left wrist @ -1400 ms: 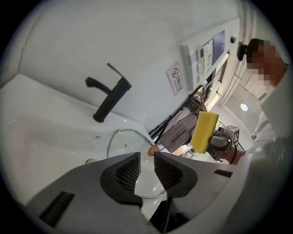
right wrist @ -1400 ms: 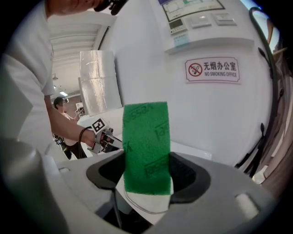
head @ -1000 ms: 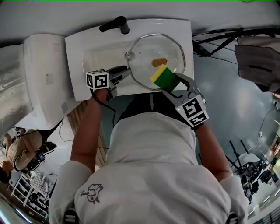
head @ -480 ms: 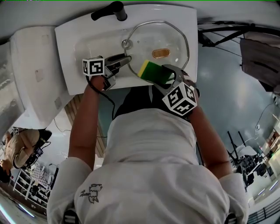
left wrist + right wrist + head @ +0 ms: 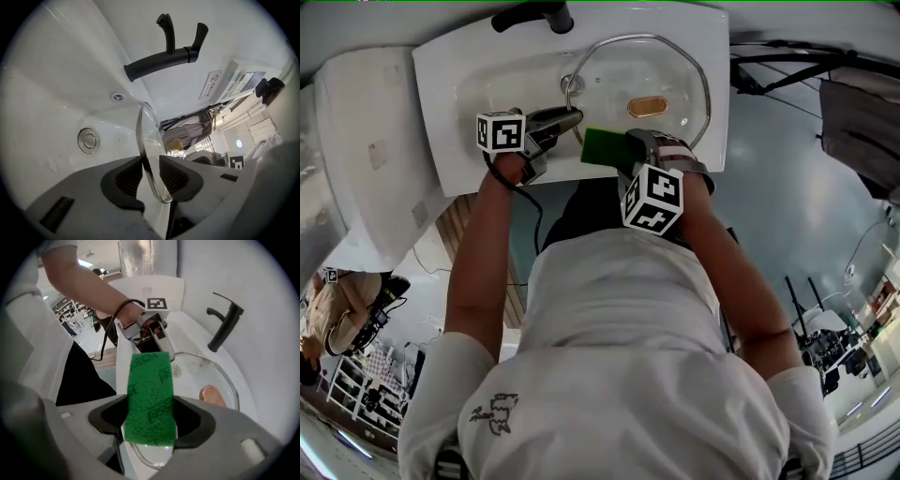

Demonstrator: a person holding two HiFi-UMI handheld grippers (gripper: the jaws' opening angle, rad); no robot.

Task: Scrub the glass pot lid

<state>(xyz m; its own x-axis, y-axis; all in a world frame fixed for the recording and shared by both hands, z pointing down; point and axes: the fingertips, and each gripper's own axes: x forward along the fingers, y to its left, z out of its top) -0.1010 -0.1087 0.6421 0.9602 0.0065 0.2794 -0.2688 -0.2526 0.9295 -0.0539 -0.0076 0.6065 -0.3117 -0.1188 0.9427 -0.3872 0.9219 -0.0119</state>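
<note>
My right tool (image 5: 151,417) sits closest to me, angled steeply down over the near edge of the sink (image 5: 487,84), its jaws clamped on a green sponge (image 5: 151,385) that stands out past the pads with its scouring face towards the camera. The marker cube (image 5: 653,199) on that tool hangs just in front of my white shirt. The sponge's far end is over the near rim of the glass pot lid (image 5: 149,136), but I cannot tell whether it touches the glass. Just beside it, to the left in the head view, my left tool (image 5: 151,176) reaches in nearly level from the sink's near edge. Its jaws have just been closing, and the lid's metal-edged rim runs edge-on between them with a pad against each side, so I read that as a grip on the lid. The lid itself lies inside the basin, filling its right half, with a copper-coloured oval (image 5: 647,106) near its middle. Beyond the lid, in the left gripper view, are the round drain plug (image 5: 88,139) and the small overflow hole (image 5: 117,97), and furthest back the black faucet (image 5: 159,58) reaches over the basin from the sink's far edge.
</note>
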